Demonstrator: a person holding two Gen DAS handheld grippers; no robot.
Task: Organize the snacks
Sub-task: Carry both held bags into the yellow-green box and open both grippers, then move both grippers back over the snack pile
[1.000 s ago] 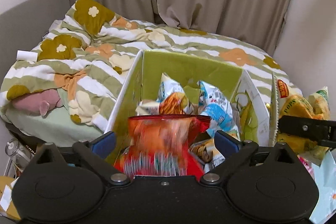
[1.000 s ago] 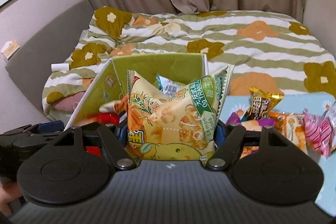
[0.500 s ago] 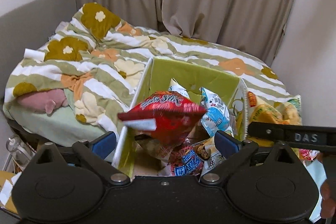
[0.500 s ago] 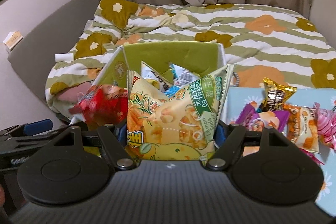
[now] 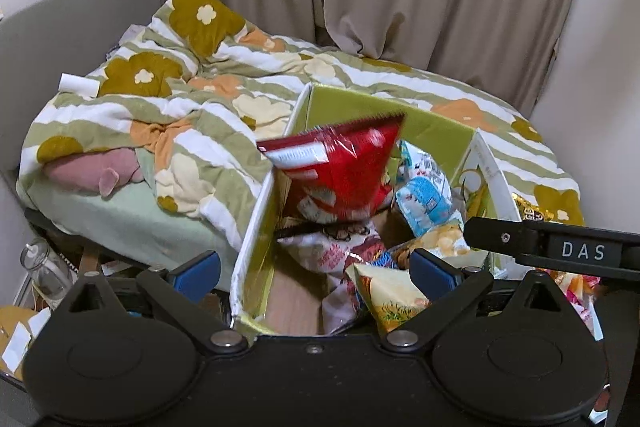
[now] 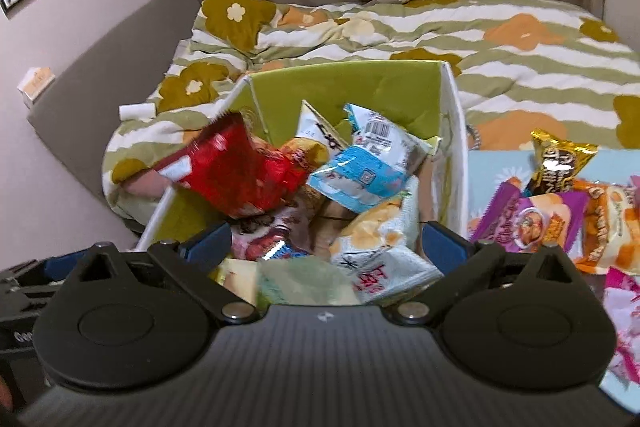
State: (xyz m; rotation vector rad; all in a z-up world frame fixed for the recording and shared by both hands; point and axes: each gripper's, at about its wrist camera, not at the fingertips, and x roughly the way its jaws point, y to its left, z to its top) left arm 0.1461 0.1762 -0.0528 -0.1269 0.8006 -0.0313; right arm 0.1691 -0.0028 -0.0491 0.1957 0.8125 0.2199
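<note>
My right gripper (image 6: 326, 239) is opening over the green box (image 6: 344, 83), nothing between its pads. My left gripper (image 5: 314, 267) stands wide and empty, and the red snack bag (image 5: 340, 171) sits blurred above the box's snack pile.

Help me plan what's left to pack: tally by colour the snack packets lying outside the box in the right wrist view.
gold-and-black packet: 1
purple packet: 1
orange packet: 1
pink-and-white packet: 1
Total: 4 clearly visible; the picture's right edge may cut off more.
</note>
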